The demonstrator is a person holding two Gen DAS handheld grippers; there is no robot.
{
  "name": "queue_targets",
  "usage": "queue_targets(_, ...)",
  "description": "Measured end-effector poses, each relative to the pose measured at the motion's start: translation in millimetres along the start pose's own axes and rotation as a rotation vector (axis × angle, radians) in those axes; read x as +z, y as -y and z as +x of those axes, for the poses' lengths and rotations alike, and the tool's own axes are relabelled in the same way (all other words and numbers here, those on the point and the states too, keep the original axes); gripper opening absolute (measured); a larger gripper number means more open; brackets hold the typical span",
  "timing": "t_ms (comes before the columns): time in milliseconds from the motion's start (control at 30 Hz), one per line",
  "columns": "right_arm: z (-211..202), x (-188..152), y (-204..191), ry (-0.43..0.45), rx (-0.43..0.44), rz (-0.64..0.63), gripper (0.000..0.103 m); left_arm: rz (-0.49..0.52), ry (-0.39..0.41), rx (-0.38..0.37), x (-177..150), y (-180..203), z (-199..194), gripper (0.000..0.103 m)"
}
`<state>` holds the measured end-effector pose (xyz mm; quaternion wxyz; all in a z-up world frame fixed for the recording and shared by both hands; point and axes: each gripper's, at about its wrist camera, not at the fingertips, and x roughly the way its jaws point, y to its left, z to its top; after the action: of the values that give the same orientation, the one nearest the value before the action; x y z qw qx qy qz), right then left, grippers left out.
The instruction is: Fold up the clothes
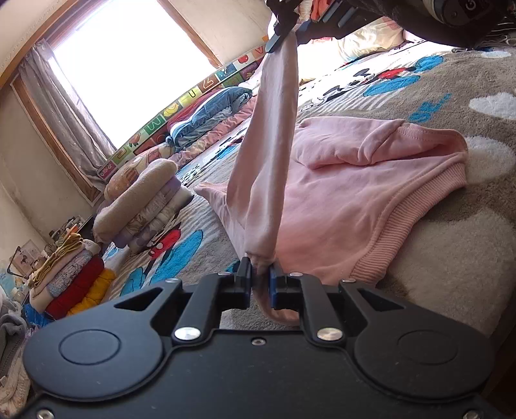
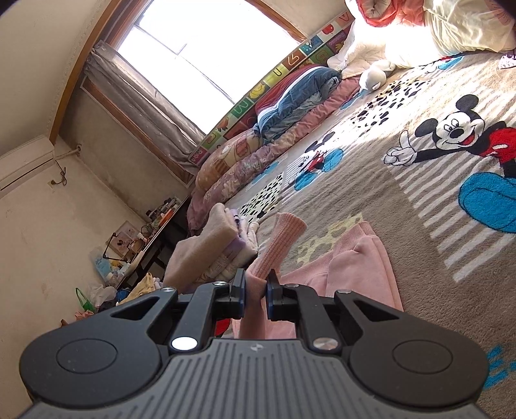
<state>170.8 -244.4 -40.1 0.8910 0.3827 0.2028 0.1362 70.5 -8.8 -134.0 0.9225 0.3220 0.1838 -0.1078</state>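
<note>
The pink sweatshirt lies on the cartoon blanket on the bed. The left gripper pinches one end of its sleeve. The right gripper pinches the cuff end, lifting the sleeve up.

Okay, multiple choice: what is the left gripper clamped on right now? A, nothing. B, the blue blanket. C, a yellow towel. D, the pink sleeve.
D: the left gripper has its fingers closed on the pink sleeve, which stretches up to the right gripper.
</note>
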Motion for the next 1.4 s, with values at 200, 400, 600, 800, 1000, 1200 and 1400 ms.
queue_targets(200,-8,1,19,-0.002,-0.003,0.019,0.014,0.048,0.014,-0.001,2,11,0,0.009)
queue_targets(400,-14,-3,35,0.003,-0.019,0.049,0.014,0.075,0.009,-0.03,2,20,2,0.009)
queue_targets(600,-19,-9,56,0.009,-0.054,0.087,0.014,0.001,0.025,-0.211,3,-7,-10,0.019)
queue_targets(800,-18,-15,70,-0.004,-0.063,0.125,0.014,-0.452,0.065,-0.286,-14,-104,-12,0.019)
queue_targets(1000,-15,-15,72,-0.008,-0.063,0.124,0.014,-0.472,0.036,-0.288,-13,-100,-1,0.019)
queue_targets(1200,-16,-18,74,-0.014,-0.06,0.124,0.014,-0.155,-0.045,-0.398,-9,-39,10,0.019)
queue_targets(1400,-23,-26,84,-0.004,-0.031,0.138,0.014,-0.215,-0.03,-0.454,-7,-67,7,0.019)
